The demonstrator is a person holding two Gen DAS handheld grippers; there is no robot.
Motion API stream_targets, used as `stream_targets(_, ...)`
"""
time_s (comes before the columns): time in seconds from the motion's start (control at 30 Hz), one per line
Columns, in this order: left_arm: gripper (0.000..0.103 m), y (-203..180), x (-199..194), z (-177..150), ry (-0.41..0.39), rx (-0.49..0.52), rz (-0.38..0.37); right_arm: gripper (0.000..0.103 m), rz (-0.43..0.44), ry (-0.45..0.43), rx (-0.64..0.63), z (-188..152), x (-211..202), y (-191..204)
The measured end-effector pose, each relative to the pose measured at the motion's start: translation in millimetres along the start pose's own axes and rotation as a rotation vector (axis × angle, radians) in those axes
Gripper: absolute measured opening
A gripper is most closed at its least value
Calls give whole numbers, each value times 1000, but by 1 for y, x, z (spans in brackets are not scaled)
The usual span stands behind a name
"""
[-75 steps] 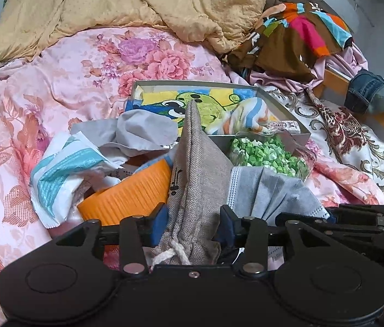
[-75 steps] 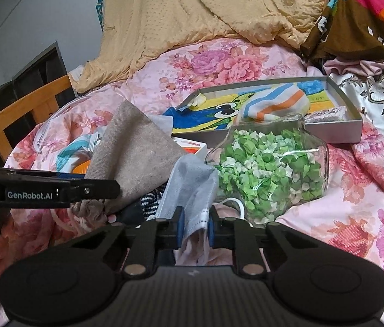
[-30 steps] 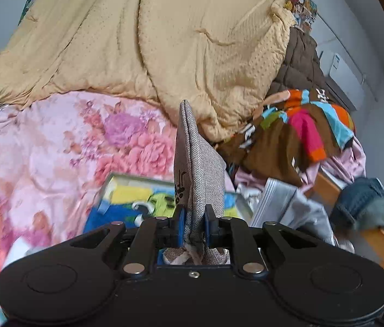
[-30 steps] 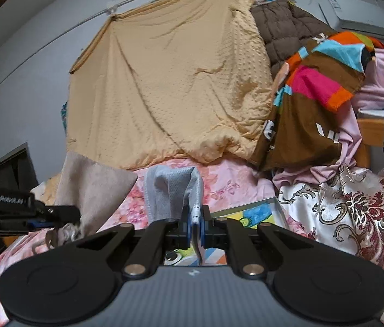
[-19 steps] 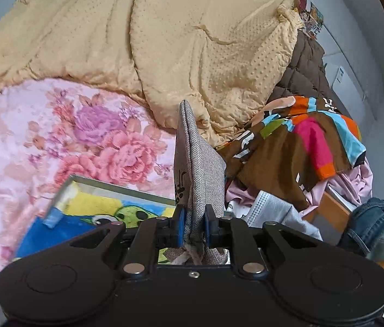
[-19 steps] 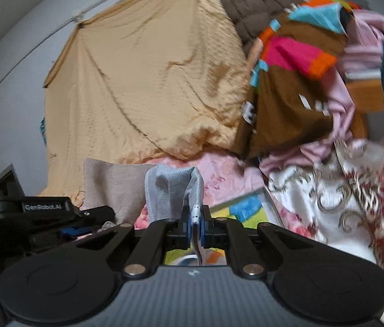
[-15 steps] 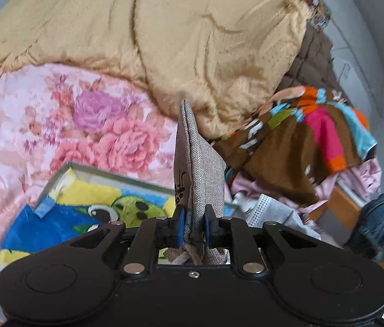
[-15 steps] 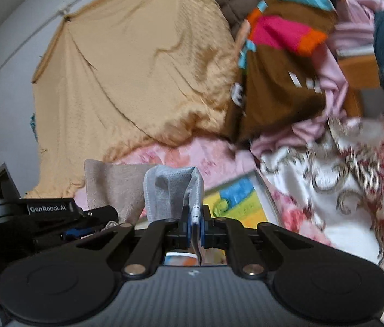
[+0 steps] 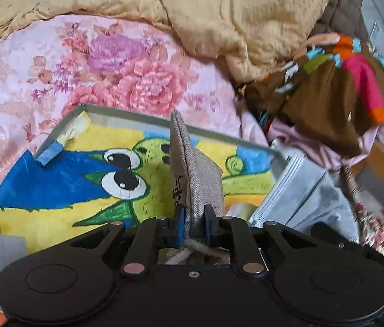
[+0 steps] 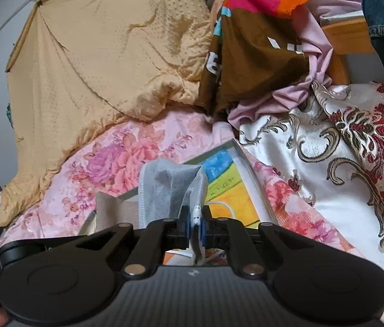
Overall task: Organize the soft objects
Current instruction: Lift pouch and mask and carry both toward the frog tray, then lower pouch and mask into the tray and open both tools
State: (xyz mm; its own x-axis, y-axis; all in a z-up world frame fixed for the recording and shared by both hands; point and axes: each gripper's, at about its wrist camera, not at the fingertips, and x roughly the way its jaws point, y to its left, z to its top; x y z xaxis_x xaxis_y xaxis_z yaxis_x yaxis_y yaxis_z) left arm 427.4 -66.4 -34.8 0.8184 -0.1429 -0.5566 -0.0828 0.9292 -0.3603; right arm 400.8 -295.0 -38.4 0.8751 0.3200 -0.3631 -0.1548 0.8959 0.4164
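The left gripper (image 9: 192, 224) pinches a beige pouch (image 9: 194, 177) above the box (image 9: 137, 114). The right gripper (image 10: 195, 229) holds a grey mask (image 10: 170, 188), its jaws opening.

We see a beige woven pouch (image 9: 194, 169) with dark print, a pale grey face mask (image 10: 168, 188), and a grey-rimmed box (image 9: 126, 113) whose lining shows a green cartoon frog with white, black-pupilled eyes on blue and yellow fields. We note the bedsheet (image 9: 55, 62) is pale pink with pink and purple roses, the quilt (image 10: 104, 54) is dotted tan, and the garment (image 10: 249, 43) is brown with magenta, orange and turquoise patches. We record a white satin cloth (image 10: 349, 141) with dark red and gold scrollwork, and black grippers with blue pads (image 9: 178, 224).
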Motion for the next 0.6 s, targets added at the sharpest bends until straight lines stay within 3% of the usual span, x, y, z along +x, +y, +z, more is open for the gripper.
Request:
stream_targets(0.27, 17, -3, 4, -1, 13, 3, 12, 21, -12, 4, 24, 3, 1, -5)
stream_targets(0.43, 22, 0, 1, 2, 12, -22, 29, 38, -19, -3, 25, 7, -2, -6)
stream_targets(0.6, 34, 1, -8, 3, -4, -25, 21, 66, -7, 1, 12, 12, -6, -4)
